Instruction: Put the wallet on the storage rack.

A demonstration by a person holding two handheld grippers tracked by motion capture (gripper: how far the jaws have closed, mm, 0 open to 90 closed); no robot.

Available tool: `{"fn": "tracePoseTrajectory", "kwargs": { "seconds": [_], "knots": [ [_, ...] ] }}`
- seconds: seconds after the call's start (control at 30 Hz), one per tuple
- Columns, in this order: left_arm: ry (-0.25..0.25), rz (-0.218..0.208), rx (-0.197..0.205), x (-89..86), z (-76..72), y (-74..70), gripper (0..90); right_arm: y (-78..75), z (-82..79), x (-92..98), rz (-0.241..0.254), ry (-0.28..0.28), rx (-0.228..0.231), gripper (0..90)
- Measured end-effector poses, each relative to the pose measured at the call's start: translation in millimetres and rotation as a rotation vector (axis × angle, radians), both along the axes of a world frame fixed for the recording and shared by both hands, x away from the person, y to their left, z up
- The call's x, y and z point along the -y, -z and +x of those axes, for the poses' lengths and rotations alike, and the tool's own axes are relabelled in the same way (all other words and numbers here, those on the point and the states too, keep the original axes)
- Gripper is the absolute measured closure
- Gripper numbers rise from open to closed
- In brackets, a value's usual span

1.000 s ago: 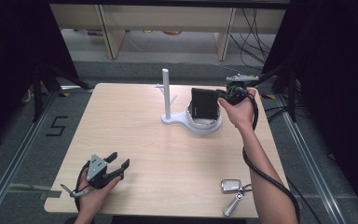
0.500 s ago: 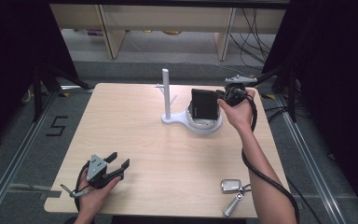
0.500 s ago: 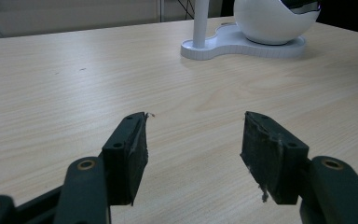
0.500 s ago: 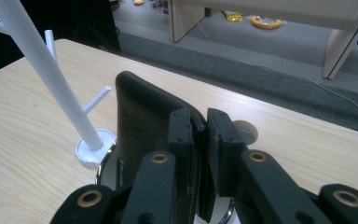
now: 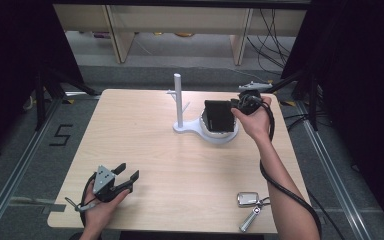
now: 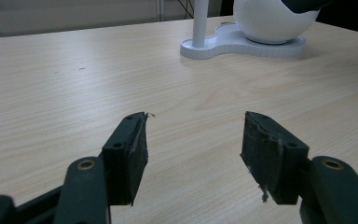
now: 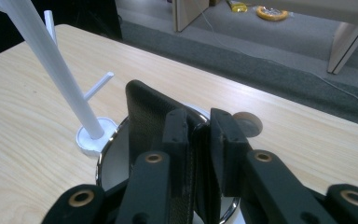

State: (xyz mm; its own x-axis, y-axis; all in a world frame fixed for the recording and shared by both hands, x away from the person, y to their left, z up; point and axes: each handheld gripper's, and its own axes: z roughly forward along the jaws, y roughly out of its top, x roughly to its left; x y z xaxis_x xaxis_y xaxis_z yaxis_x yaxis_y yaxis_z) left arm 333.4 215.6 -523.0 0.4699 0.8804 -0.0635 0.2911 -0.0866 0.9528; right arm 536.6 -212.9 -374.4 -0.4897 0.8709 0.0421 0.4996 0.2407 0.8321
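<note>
Right gripper (image 5: 236, 106) is sitting at the far right of the surface (image 5: 145, 145), over the white bowl (image 5: 221, 134) on the white stand base. Its fingers (image 7: 179, 135) are straddling a black wallet (image 5: 218, 115) that is standing upright in the bowl; they have just been opening, narrow gap, one finger lying against the wallet's right face, the other looking slightly apart from it. Can't tell if the wallet is still being pinched. White post (image 5: 178, 100) is rising just left of the bowl. Left gripper (image 5: 124, 177) is resting at the near left corner, fingers (image 6: 130, 154) spread wide with nothing between them, pointing toward the stand. Key ring with keys (image 5: 250, 202) is lying at the near right edge, well apart from both grippers
</note>
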Motion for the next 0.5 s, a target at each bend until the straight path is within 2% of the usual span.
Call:
{"fn": "tracePoseTrajectory", "kwargs": {
  "seconds": [0.07,0.13,0.2,0.23,0.27,0.33,0.37,0.43,0.47,0.5],
  "knots": [
    [0.000,0.000,0.000,-0.1,-0.1,-0.1,39.7,-0.9,0.1,0.9,-0.016,0.003,0.000,72.0],
    [0.000,-0.001,-0.002,-0.2,0.0,-0.1,39.8,-1.1,0.2,0.1,-0.006,0.008,-0.004,70.2],
    [0.000,-0.001,-0.005,0.0,0.2,-0.1,39.8,-3.2,-0.8,0.7,-0.018,-0.007,-0.037,67.9],
    [-0.003,0.006,-0.010,-0.1,-0.5,-0.6,39.8,-3.4,0.4,2.2,-0.034,-0.015,-0.020,67.6],
    [-0.004,0.006,-0.007,0.0,-0.6,-0.5,39.8,-3.6,0.5,2.6,-0.022,-0.015,-0.002,66.8],
    [0.000,0.001,-0.002,0.0,-0.1,-0.1,39.8,-5.3,0.0,2.5,-0.016,-0.016,-0.013,66.3],
    [-0.002,0.002,-0.004,-0.1,-0.1,-0.2,39.8,-8.2,-1.7,2.8,-0.040,-0.017,0.003,64.6],
    [-0.004,0.006,-0.008,0.1,-0.6,-0.5,39.8,-9.5,-2.5,2.7,-0.043,-0.016,-0.003,63.9],
    [-0.003,0.008,-0.007,0.1,-0.5,-0.5,39.8,-10.7,-4.8,1.5,-0.017,-0.013,-0.018,63.2],
    [-0.003,0.008,-0.007,0.1,-0.5,-0.5,39.8,-13.5,-7.4,2.0,-0.014,-0.007,-0.015,62.0]
  ]
}}
